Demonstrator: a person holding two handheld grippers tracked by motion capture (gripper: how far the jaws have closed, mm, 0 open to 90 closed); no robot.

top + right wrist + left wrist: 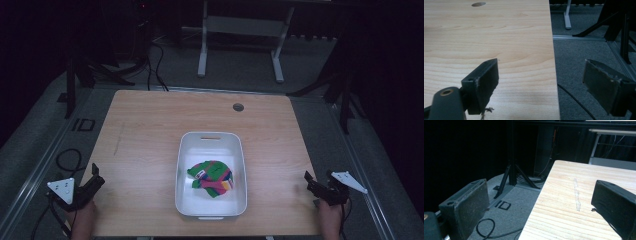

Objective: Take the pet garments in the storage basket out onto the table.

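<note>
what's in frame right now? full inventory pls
table: 1, light wood, centre of the high view, with a round hole near its far edge
bin: 1, white, on the table nearer the person's side, slightly right of centre
cloth: 1, crumpled, green, pink, yellow and blue, inside the bin
stand: 1, white-legged, on the grey floor beyond the table
cable: 1, black, looped on the floor left of the table
left gripper: 1, black with a grey plate, at the table's near-left corner, jaws open, nothing between them
right gripper: 1, black with a grey plate, at the table's near-right edge, jaws open, nothing between them
</note>
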